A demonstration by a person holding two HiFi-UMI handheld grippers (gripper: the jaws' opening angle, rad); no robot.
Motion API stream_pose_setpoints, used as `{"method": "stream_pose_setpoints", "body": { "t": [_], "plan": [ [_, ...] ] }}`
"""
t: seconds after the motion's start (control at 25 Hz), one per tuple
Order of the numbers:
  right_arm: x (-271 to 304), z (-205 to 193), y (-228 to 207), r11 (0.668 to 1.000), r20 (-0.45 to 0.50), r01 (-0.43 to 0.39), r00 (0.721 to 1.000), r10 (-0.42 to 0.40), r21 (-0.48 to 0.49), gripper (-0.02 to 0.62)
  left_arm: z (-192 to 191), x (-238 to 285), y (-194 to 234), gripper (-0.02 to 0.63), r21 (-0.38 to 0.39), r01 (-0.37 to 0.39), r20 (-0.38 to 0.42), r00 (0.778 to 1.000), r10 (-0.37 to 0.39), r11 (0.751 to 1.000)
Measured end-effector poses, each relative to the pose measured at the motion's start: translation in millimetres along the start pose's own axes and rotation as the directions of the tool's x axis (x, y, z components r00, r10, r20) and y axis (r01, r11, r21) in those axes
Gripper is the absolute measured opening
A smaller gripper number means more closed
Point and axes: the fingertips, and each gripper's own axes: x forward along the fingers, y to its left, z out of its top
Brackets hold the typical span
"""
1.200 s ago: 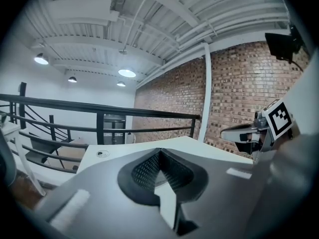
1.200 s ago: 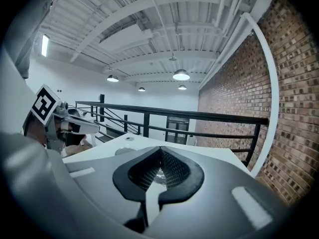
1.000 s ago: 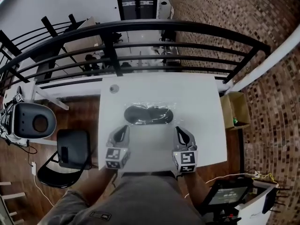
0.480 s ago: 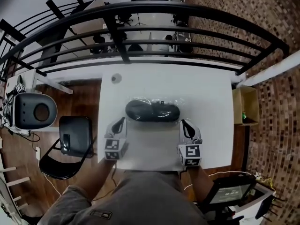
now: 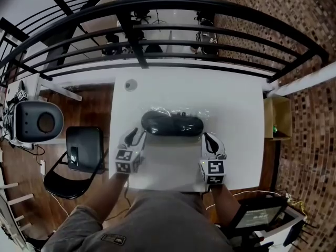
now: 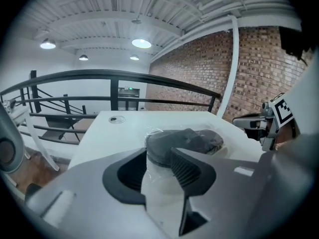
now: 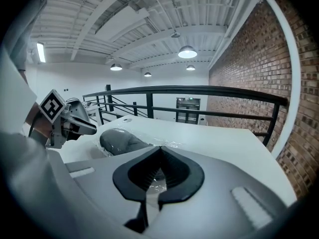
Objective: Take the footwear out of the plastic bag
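Footwear (image 5: 172, 124) inside plastic bag (image 5: 203, 115), mid table (image 5: 236, 98), crosswise. L gripper (image 5: 137, 136) jaws opening at bag's left end, nothing pinched. R gripper (image 5: 209, 139) closed, empty. Best: pinch bag only w/ one gripper, draw footwear out w/ other.

No writing, label, brand or number can be read anywhere.

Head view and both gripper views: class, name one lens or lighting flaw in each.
Head view: fisheye bows the black railing into an arc. Left gripper view: the ceiling lamp blows out white. Right gripper view: glare glints on the plastic bag.
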Motion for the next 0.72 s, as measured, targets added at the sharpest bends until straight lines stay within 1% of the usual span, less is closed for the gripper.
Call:
{"method": "stream_pose_setpoints", "body": {
  "t": [0.08, 0.16, 0.44, 0.52, 0.56, 0.72],
  "plan": [
    [2, -3, -1, 1.000, -0.003, -0.001, 1.000, 0.001, -0.001, 0.014, -4, 3, 0, 0.171, -0.008, 0.024, -0.023, 0.999, -0.025, 1.000],
    [2, -4, -3, 1.000, -0.010, -0.001, 1.000, 0.001, -0.003, 0.014, -8, 6, 1, 0.183, -0.013, 0.036, -0.041, 0.998, -0.037, 0.999],
    [6, -7, -15, 1.000, -0.028, 0.021, 0.999, -0.020, 0.000, 0.014, -20, 17, 5, 0.184, -0.042, 0.086, -0.108, 0.990, -0.090, 0.995],
    [7, -7, -19, 1.000, -0.029, 0.019, 0.999, -0.019, 0.001, 0.014, -23, 20, 6, 0.180, -0.038, 0.092, -0.129, 0.987, -0.096, 0.995],
    [8, -8, -21, 1.000, -0.029, 0.018, 0.999, -0.017, 0.001, 0.015, -24, 21, 6, 0.170, -0.031, 0.092, -0.140, 0.985, -0.096, 0.995],
    [13, -13, -31, 1.000, -0.044, 0.009, 0.999, -0.009, 0.013, 0.015, -28, 23, 5, 0.075, 0.009, 0.091, -0.171, 0.981, -0.088, 0.996]
  ]
}}
